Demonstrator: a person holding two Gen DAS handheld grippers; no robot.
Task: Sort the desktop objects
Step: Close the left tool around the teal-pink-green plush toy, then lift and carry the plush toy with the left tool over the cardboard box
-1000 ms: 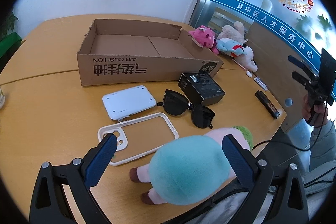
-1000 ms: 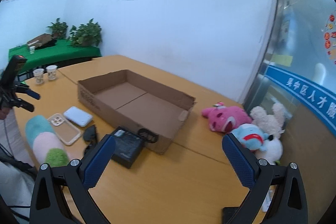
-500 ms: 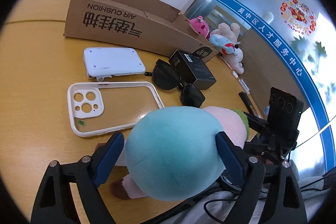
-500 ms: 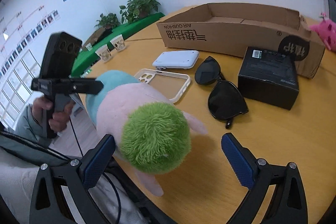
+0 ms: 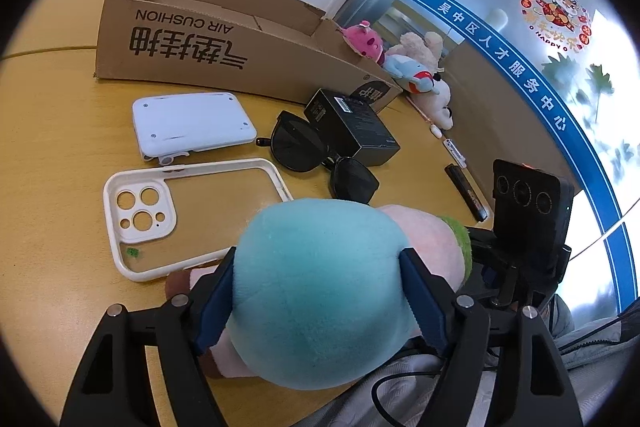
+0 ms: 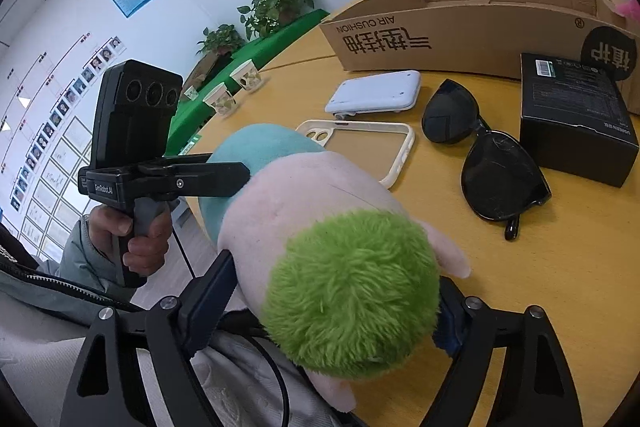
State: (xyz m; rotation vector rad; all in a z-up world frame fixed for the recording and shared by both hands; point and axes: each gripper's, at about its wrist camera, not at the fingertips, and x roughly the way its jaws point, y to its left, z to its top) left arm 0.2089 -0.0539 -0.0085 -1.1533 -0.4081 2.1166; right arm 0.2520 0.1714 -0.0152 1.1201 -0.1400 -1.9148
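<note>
The cardboard box (image 5: 224,39), at about eleven o'clock in the left wrist view, carries "AIR CUSHION" upside down on its long side, above large Chinese characters, also inverted. A black round label (image 6: 608,53) at the box's end, at two o'clock in the right wrist view, shows two pale characters upside down. The blue band (image 5: 516,67) on the glass wall, at two o'clock, reads 吴中区人才服务中心. Above it a red festive sticker (image 5: 556,23) says "HAPPY". The left hand-held gripper (image 6: 240,169), at nine o'clock, bears a small white brand mark, roughly "GenRobot.AI".
</note>
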